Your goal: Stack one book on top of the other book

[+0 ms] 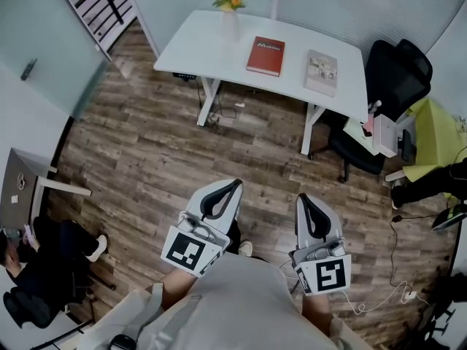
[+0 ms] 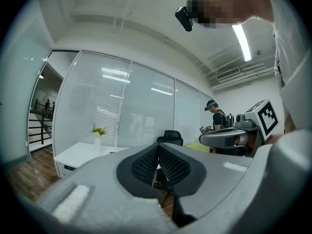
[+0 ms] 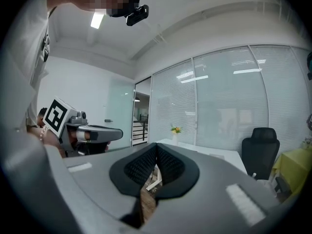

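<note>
A red book [image 1: 265,55] and a grey book [image 1: 321,72] lie apart on the white table [image 1: 204,42] across the room. My left gripper [image 1: 235,186] and right gripper [image 1: 300,197] are held side by side close to my body, well short of the table. Both are shut with nothing between the jaws. In the left gripper view the left gripper [image 2: 158,147] points level toward the table [image 2: 73,155]. In the right gripper view the right gripper [image 3: 156,145] points at the same table [image 3: 219,156]. The books are hard to make out in both gripper views.
A vase of flowers [image 1: 230,13] stands at the table's back edge. A black office chair [image 1: 390,79] sits to the table's right, next to a yellow-green seat [image 1: 430,137]. A person [image 1: 36,261] sits at the left. Wood floor [image 1: 182,159] lies between me and the table.
</note>
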### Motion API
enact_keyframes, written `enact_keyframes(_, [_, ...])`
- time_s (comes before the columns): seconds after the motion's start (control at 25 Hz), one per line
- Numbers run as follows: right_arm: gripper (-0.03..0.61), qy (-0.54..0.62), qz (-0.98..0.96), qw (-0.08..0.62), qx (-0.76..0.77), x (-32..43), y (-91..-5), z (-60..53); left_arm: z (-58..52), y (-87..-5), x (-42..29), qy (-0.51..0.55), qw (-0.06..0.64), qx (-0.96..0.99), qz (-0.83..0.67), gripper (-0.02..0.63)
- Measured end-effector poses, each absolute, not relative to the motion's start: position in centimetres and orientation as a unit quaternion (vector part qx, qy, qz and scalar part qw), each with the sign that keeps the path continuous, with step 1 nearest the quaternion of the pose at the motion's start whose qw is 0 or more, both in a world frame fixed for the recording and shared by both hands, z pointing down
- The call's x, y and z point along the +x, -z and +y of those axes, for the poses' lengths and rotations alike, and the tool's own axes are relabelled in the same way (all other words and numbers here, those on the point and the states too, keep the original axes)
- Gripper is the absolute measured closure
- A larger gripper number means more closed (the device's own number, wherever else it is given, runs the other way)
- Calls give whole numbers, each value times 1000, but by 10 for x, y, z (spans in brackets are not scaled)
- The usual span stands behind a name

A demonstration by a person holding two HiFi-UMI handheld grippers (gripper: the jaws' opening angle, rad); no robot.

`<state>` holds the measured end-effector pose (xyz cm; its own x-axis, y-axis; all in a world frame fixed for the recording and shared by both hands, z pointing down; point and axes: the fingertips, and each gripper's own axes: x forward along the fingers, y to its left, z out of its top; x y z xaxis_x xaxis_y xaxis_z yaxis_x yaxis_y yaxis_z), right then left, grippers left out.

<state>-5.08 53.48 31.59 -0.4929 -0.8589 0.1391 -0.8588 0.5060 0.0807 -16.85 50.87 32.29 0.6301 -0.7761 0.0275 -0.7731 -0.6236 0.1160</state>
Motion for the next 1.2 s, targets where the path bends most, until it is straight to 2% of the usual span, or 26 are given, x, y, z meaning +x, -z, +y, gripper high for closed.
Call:
enact_keyframes(0.64, [574,10,-862,91,498,-128,-312,411,385,-318,-254,22,51,900,-433,611])
enact_keyframes(1.2, [574,5,-857,90,508,-136,-322,352,326,-332,-258,20,64,905,-420,611])
